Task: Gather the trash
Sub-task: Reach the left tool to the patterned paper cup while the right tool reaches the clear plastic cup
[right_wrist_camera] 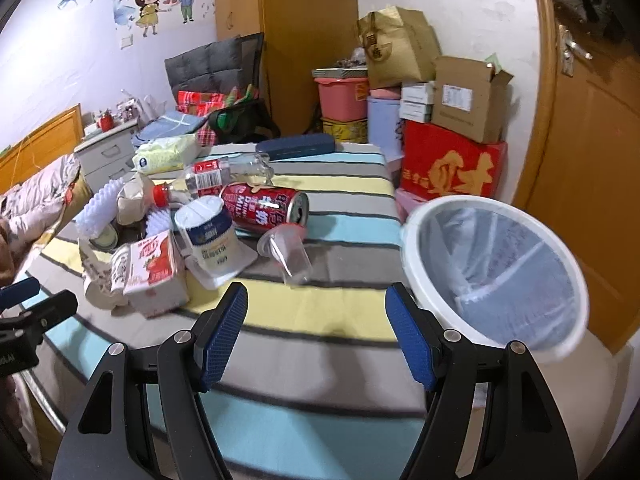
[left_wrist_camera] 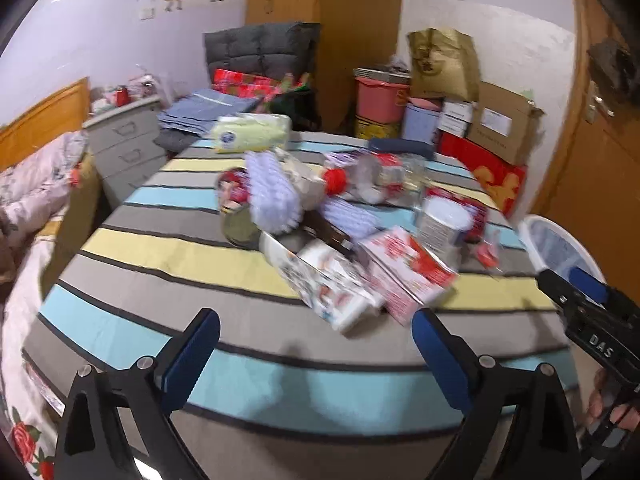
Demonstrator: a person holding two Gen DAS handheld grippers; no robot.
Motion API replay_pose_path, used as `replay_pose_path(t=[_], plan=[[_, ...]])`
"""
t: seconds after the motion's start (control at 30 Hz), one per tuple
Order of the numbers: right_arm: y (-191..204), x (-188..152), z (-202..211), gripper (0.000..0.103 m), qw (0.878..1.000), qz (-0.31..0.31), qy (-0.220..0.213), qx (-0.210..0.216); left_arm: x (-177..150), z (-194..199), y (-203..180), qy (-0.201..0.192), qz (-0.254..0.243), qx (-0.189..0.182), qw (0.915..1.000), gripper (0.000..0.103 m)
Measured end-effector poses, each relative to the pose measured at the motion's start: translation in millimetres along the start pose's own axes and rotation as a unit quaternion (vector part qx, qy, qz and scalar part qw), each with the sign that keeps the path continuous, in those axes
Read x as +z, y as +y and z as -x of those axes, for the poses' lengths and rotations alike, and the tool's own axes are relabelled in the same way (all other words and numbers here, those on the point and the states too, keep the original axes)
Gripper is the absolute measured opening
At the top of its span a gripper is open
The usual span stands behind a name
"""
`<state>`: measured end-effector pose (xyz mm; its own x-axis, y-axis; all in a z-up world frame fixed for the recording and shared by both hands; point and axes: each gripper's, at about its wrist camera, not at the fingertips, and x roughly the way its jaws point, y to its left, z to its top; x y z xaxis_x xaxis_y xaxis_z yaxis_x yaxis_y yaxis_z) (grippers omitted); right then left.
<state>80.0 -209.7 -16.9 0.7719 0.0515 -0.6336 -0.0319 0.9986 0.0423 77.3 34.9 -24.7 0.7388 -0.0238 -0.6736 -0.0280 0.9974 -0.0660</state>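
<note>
A heap of trash lies on the striped tablecloth (right_wrist_camera: 320,360): a red milk can (right_wrist_camera: 264,208), a white yogurt cup (right_wrist_camera: 210,232), a clear plastic cup (right_wrist_camera: 290,252), a pink strawberry carton (right_wrist_camera: 154,268), a red-capped bottle (right_wrist_camera: 208,178) and white foam netting (right_wrist_camera: 98,208). A white lined bin (right_wrist_camera: 496,272) stands at the table's right edge. My right gripper (right_wrist_camera: 316,292) hovers open over bare cloth, short of the clear cup. In the left wrist view my left gripper (left_wrist_camera: 316,320) is open just before the pink carton (left_wrist_camera: 404,272) and a flattened carton (left_wrist_camera: 328,284). Nothing is held.
A yellow-green tissue pack (right_wrist_camera: 168,154) and a dark blue case (right_wrist_camera: 296,146) lie at the table's far side. Cardboard and red boxes (right_wrist_camera: 452,160) and a pink tub (right_wrist_camera: 340,96) are stacked behind. A bed (left_wrist_camera: 32,200) and grey drawers (left_wrist_camera: 124,152) are on the left, a wooden door (right_wrist_camera: 580,160) on the right.
</note>
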Motion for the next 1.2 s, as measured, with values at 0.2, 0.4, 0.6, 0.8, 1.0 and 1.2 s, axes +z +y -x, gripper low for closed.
replay_pose_path(t=[0.2,0.4,0.6,0.8,1.0,1.2], plan=[[-2,11,-21,0.073,1.0,-0.005,0.023,0.018,9,-32,16,0.044,0.044,-0.026,0.9977,0.098],[-2,15,-34,0.073,0.998,-0.009,0.048,0.031,15,-54,12,0.066,0.051,-0.028,0.9961,0.098],[4,17,-45,0.067,0.997,0.009,0.071,0.034,14,-69,5,0.083,0.048,-0.026,0.9951,0.098],[6,20,-49,0.05,0.995,0.026,0.085,0.045,18,-69,11,0.086,0.021,0.003,0.9961,0.094],[5,19,-50,0.03,0.994,0.026,0.093,0.054,17,-66,35,0.089,0.038,0.026,0.995,0.082],[6,15,-47,0.03,0.993,0.006,0.098,0.069,15,-63,56,0.088,0.08,0.009,0.9928,0.071]])
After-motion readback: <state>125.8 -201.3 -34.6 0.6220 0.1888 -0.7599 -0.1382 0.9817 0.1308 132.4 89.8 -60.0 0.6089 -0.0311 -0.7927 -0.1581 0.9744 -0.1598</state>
